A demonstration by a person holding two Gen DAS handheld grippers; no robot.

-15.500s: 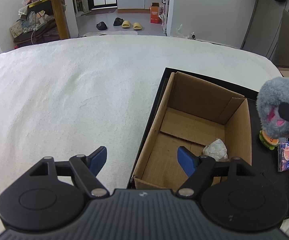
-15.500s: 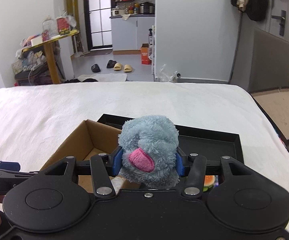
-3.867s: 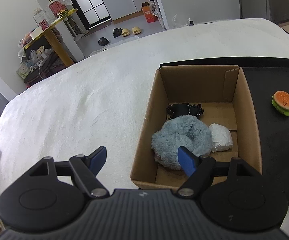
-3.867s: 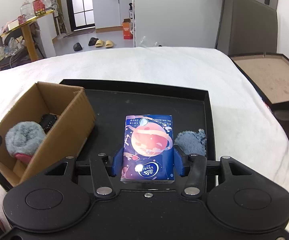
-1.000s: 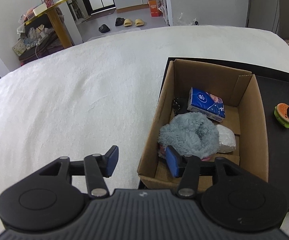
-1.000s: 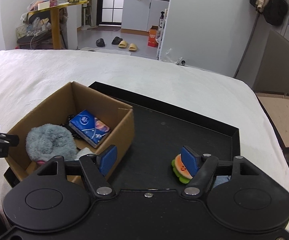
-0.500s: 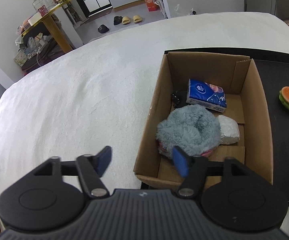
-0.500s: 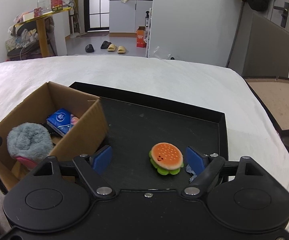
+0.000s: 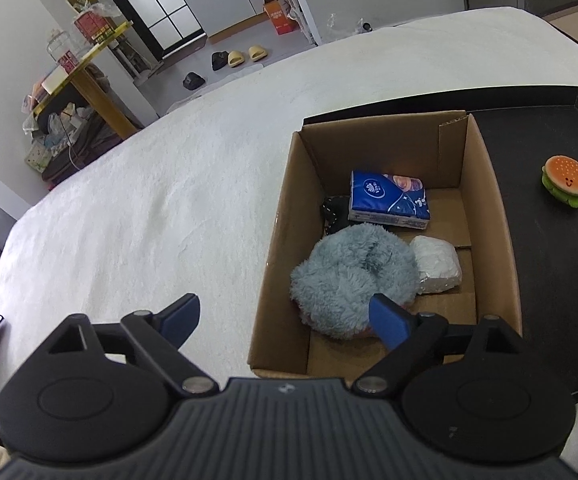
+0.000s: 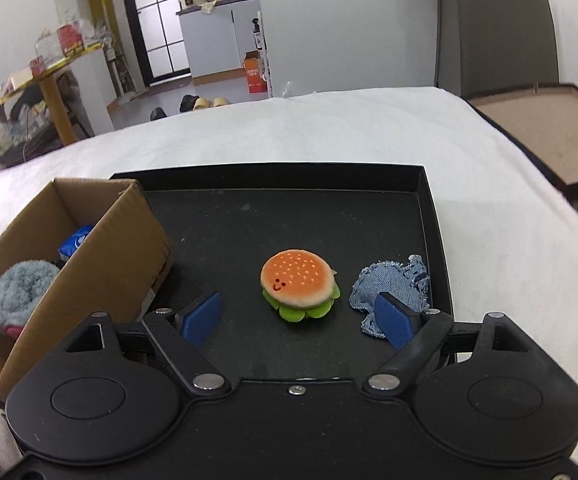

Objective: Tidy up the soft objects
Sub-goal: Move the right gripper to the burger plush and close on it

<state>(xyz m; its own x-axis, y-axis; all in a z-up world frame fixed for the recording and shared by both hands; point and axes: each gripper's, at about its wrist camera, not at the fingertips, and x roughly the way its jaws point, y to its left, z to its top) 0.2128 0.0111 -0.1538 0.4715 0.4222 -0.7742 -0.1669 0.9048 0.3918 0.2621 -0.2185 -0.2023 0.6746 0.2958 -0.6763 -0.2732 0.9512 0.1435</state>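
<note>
A cardboard box stands on the left part of a black tray. Inside it lie a grey fluffy plush, a blue tissue pack, a white bundle and a small black item. A plush hamburger and a scrap of blue denim lie on the tray. My right gripper is open, just in front of the hamburger, which sits between the finger lines. My left gripper is open and empty over the box's near left corner.
The tray rests on a white bed cover. A second brown-lined tray lies off the bed's right side. The box stands close to the left of my right gripper. Floor, shoes and a cluttered yellow table lie beyond the bed.
My right gripper has moved in toward the hamburger, which now lies centred between its open fingers. My left gripper has opened wider and shifted slightly over the box's near corner.
</note>
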